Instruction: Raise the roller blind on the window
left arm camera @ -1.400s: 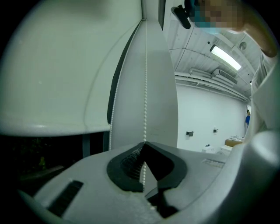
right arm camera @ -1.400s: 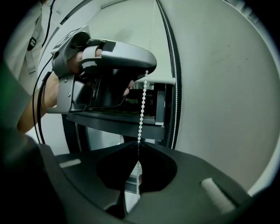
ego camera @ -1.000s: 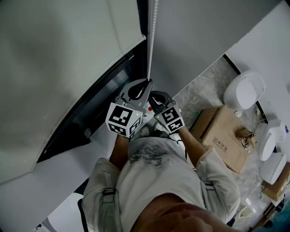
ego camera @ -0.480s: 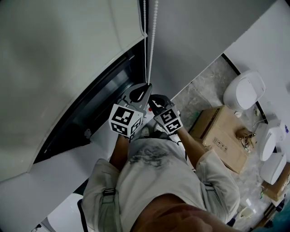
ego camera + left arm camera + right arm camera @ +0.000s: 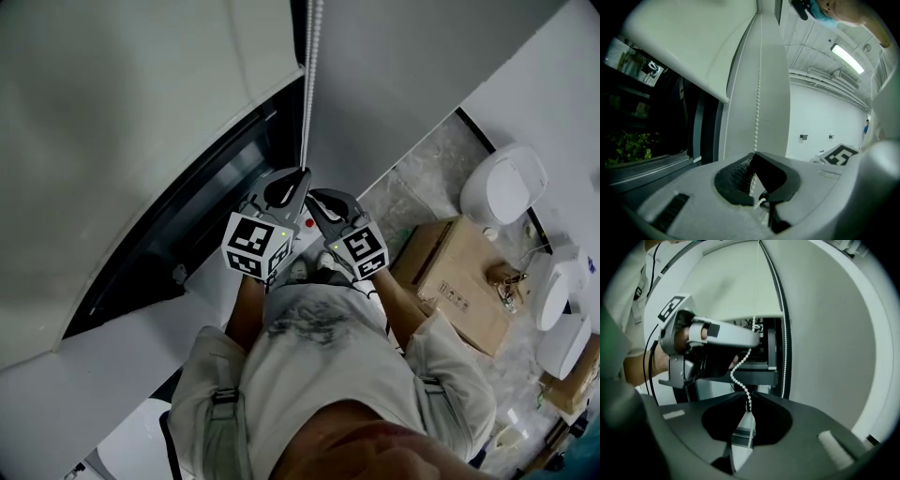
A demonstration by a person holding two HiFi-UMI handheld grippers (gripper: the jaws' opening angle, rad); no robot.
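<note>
A white bead chain (image 5: pixel 309 84) hangs down beside the window frame. The white roller blind (image 5: pixel 122 112) covers the upper window, and dark glass (image 5: pixel 187 225) shows below its hem. My left gripper (image 5: pixel 302 174) is shut on the chain, which runs taut up from its tips (image 5: pixel 753 157). Just below and to the right, my right gripper (image 5: pixel 315 197) is also shut on the chain (image 5: pixel 749 404). A short slack length of chain (image 5: pixel 738 371) curls between it and the left gripper (image 5: pixel 757 339). The return strand (image 5: pixel 786 333) hangs by the frame.
A grey wall panel (image 5: pixel 403 84) stands right of the window. On the marble floor lie a cardboard box (image 5: pixel 464 281) and white round fixtures (image 5: pixel 506 183). Green plants (image 5: pixel 628 147) show outside the glass. The white sill (image 5: pixel 122 375) runs below the window.
Both grippers stay clamped on the chain and have barely shifted. Half a second ago the two strands hung visibly apart; now they line up again. The right gripper's cube sits slightly further right.
</note>
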